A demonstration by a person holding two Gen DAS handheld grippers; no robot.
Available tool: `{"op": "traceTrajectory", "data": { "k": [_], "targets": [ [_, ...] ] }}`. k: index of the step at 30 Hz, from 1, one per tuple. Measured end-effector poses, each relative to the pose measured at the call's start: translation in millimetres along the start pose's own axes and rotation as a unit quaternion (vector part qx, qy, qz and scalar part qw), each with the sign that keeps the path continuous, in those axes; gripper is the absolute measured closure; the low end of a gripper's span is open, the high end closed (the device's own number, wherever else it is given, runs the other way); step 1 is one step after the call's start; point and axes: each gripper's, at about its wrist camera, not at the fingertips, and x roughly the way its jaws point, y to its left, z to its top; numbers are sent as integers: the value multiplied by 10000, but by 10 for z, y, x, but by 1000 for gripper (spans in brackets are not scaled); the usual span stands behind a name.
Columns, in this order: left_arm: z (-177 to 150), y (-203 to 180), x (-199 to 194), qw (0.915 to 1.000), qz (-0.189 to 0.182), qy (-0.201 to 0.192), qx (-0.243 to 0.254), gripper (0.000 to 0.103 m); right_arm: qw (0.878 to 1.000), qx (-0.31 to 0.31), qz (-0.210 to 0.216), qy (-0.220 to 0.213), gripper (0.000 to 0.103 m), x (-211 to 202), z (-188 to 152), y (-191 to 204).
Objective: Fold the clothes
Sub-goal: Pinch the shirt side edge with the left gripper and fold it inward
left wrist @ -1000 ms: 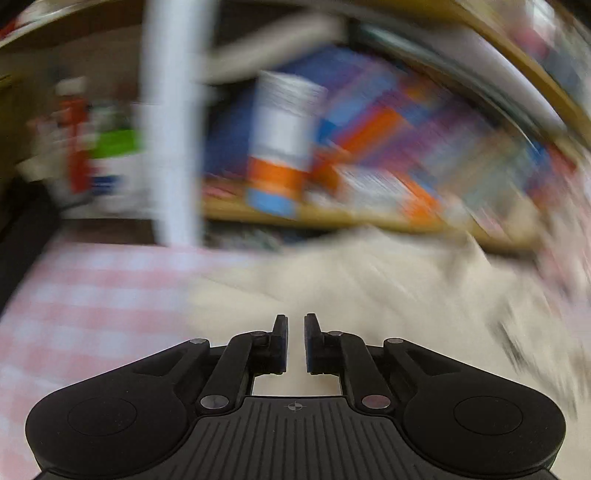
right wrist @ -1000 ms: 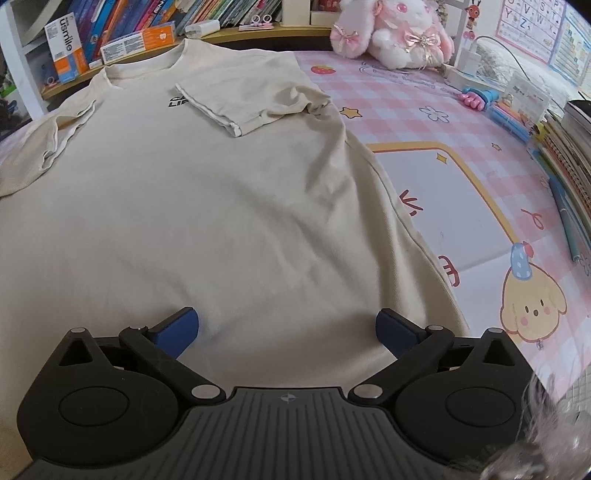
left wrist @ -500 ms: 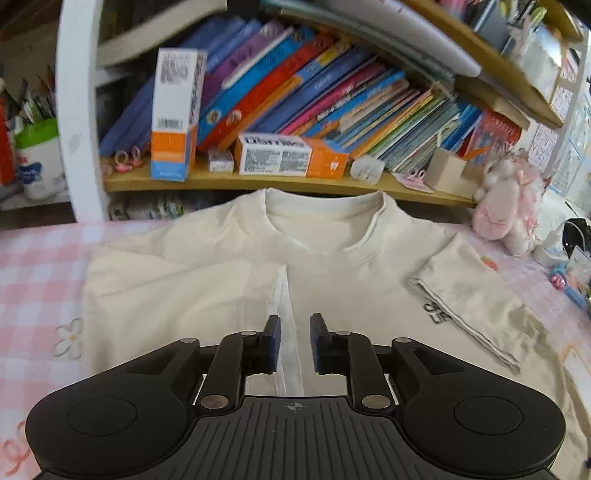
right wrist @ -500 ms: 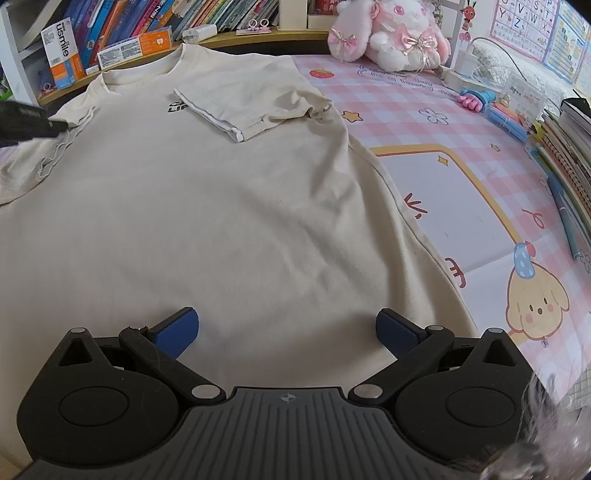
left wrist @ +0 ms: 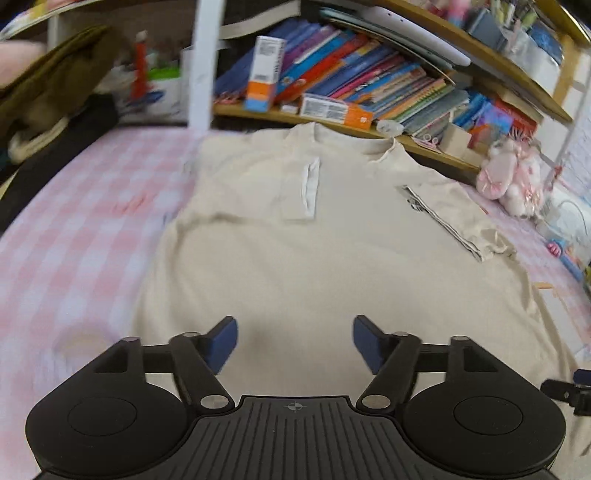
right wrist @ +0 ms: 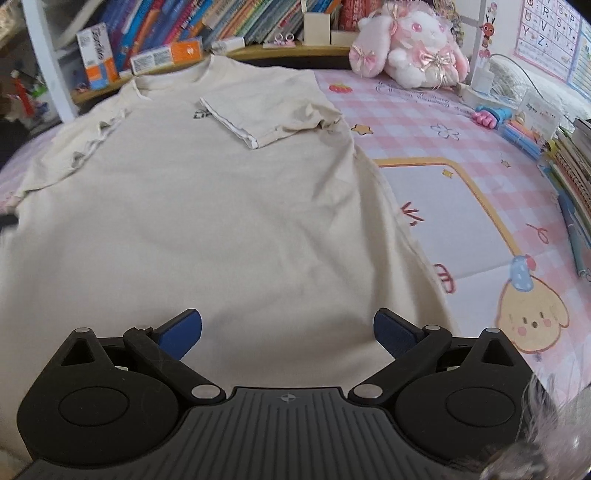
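Note:
A cream T-shirt (left wrist: 332,258) (right wrist: 207,206) lies flat on the pink checked cover, collar toward the bookshelf. Both sleeves are folded inward: the left sleeve (left wrist: 301,188) (right wrist: 92,140) and the right sleeve (left wrist: 458,218) (right wrist: 266,110). My left gripper (left wrist: 294,341) hovers over the shirt's lower left part, its jaws opening, with nothing between them. My right gripper (right wrist: 287,332) stands open above the lower right part of the shirt, near its side edge, holding nothing. A bit of the right gripper (left wrist: 569,391) shows at the edge of the left wrist view.
A bookshelf (left wrist: 369,92) (right wrist: 207,26) with books and boxes runs behind the collar. A pink plush rabbit (right wrist: 410,55) (left wrist: 509,177) sits at the back right. Pens and stacked books (right wrist: 569,155) line the right edge. A white post (left wrist: 203,66) stands at the back left.
My left gripper pulled back from the collar area toward the shirt's lower part and its jaws went from nearly shut to wide apart. The left sleeve now lies folded in. The right gripper barely shifted.

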Motion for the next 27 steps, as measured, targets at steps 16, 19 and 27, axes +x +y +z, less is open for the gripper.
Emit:
{"op": "traceTrajectory", "data": {
  "k": [16,19,27],
  "targets": [
    [-883,-703,-763,9976,664,-53,-183,19,9966,-204,713,-357,3,-554,-529,-752],
    [-953,-798,-874,9975,692,-65,-96,17,9963,-128,783,-338,3,-646,-630,-847],
    [-1151,-898,-955,9969,784,115,-15,16,9957,88,842,-369,3,-851,-859,-1027]
  ]
}}
